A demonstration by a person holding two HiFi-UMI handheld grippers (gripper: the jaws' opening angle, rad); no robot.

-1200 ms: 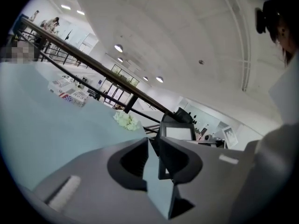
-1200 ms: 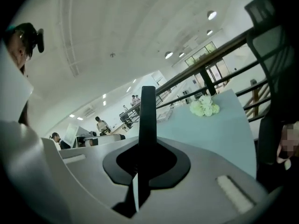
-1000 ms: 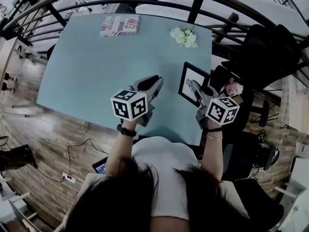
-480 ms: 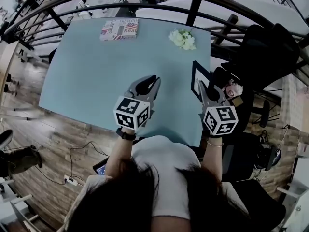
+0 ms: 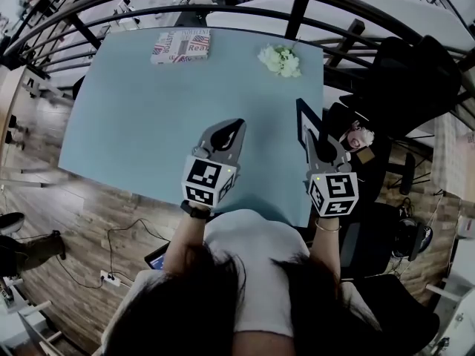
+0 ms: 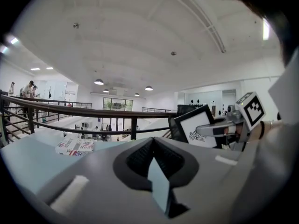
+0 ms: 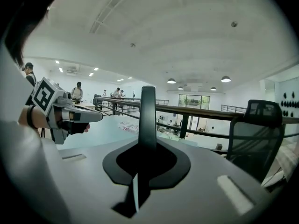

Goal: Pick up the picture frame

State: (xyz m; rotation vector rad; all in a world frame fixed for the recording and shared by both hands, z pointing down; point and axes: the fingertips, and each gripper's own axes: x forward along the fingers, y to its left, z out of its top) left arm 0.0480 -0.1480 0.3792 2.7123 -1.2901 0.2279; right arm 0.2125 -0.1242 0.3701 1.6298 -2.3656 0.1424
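The picture frame (image 5: pixel 302 120), black-rimmed with a white print, is lifted off the light-blue table (image 5: pixel 141 117) near its right edge. It stands upright and shows edge-on in the head view. My right gripper (image 5: pixel 311 141) is shut on its lower edge. In the right gripper view the frame (image 7: pixel 148 115) rises as a dark bar from between the jaws. The left gripper view shows the frame's face (image 6: pixel 198 124) with the right gripper (image 6: pixel 200 133) clamped on it. My left gripper (image 5: pixel 227 130) hovers over the table to the frame's left, jaws together, holding nothing.
A flag-printed book (image 5: pixel 182 43) lies at the table's far edge and a white flower bunch (image 5: pixel 280 59) at its far right. A dark railing (image 5: pixel 297 10) runs behind the table. A black office chair (image 5: pixel 412 80) stands to the right.
The frame has gone from tilted with its face showing to upright and edge-on, and a little higher. Both grippers have rolled and risen slightly.
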